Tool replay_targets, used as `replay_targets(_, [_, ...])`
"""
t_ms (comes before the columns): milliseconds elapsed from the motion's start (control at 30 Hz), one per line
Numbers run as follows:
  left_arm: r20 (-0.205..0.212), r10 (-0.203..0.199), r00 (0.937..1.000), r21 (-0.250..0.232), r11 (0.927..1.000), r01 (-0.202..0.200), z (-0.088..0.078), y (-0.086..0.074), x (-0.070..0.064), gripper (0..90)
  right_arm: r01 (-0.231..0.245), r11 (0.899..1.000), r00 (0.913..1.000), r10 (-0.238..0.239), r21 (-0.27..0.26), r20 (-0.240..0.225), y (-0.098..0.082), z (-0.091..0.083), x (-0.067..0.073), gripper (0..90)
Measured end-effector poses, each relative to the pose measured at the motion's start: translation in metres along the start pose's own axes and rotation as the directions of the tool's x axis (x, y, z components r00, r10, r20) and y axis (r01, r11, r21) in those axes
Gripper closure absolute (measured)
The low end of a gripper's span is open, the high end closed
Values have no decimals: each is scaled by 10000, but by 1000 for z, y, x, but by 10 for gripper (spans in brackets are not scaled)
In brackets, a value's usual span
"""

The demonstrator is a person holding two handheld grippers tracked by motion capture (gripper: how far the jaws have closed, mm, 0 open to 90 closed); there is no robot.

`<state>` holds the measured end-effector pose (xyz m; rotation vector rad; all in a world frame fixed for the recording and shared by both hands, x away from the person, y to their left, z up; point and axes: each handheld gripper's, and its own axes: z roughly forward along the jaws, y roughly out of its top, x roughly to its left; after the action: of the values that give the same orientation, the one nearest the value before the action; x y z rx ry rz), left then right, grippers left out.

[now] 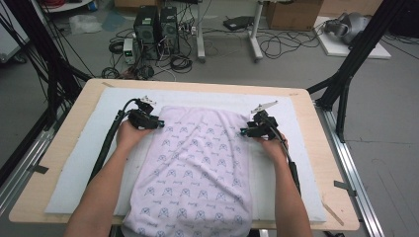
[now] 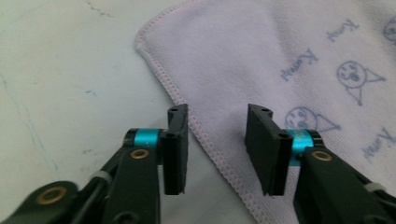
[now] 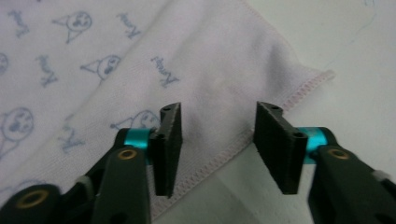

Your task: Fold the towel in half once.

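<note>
Towel (image 1: 197, 168): one, pale lilac, spread on one white mat (image 1: 79, 163). Two grippers flank its far corners, left gripper (image 1: 159, 123) and right gripper (image 1: 243, 132), each with jaws parted wide, empty, astride the hem.

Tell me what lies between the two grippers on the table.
The towel spans that stretch: in the high view its far end lies between the left gripper and right gripper, nothing else.

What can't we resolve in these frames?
- Towel near end: cut off by the high view's bottom edge.
- Mat under the towel: covered by it.
- Left claw, right claw: whether the open jaws touch the cloth can't be told.
</note>
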<state>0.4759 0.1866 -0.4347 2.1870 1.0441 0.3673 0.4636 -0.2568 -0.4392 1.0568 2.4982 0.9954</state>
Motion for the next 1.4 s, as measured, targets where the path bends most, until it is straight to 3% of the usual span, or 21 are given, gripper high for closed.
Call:
replay_targets(100, [78,30,10000,38,10000,-30,0,1,-2,799,-292,9994,9995,293,-178,65,-2,0,0,611])
replay_targets(200, [66,-87,9999,132,9999,86,-1,2,-2,855,-180,9997,9983,171,-171,-552,-1,1,1,849])
replay_targets(333, [-45,65,10000,176,9998,-64,-9,2,0,864,-190,9998,9983,185,-81,-560,3,-1,4,861])
replay_targets(467, [-59,45,10000,-516,9987,-48,-29,6,6,865,-442,9972,9975,407,-607,-584,13,-12,4,861])
replay_targets(500, [-25,32,10000,-711,9975,-34,-34,8,7,865,-299,9968,9985,264,-740,-486,18,-18,4,862])
replay_targets(567, [22,-57,10000,-1131,9936,59,-47,9,9,865,-8,9896,9996,-32,-1439,-278,24,-31,7,862])
replay_targets(700, [423,-187,9989,-1795,9834,260,-70,10,13,865,-202,9878,9983,114,-1544,-578,33,-55,8,861])
replay_targets(767, [578,13,9983,-1932,9811,99,-81,10,12,865,-136,9816,9971,-9,-1903,-759,35,-68,14,861])
replay_targets(867, [870,335,9956,-2340,9722,-123,-98,4,4,865,-67,9802,9931,-167,-1978,-1163,34,-83,24,861])
replay_targets(1000, [1039,961,9899,-2579,9639,-665,-116,-16,-13,866,197,9736,9881,-536,-2274,-1440,20,-102,42,860])
replay_targets(1100, [1142,1405,9835,-2670,9579,-1058,-127,-42,-28,866,417,9756,9832,-785,-2157,-1646,1,-112,59,860])
replay_targets(1200, [1400,1697,9755,-2615,9566,-1288,-136,-70,-45,866,597,9760,9765,-1006,-2094,-1905,-23,-117,77,858])
replay_targets(1267, [1796,1704,9689,-2481,9609,-1230,-139,-91,-54,865,520,9787,9711,-960,-1986,-2186,-40,-118,89,856])
replay_targets(1300, [2197,1612,9622,-2258,9679,-1106,-139,-103,-57,861,632,9798,9685,-1061,-1900,-2252,-48,-117,96,850])
replay_targets(1367, [2367,1485,9602,-1994,9746,-1015,-138,-115,-57,815,838,9811,9642,-1241,-1747,-2343,-63,-115,105,783])
replay_targets(1400, [2454,1249,9613,-1747,9811,-829,-137,-120,-54,729,802,9833,9632,-1186,-1632,-2413,-68,-114,107,743])
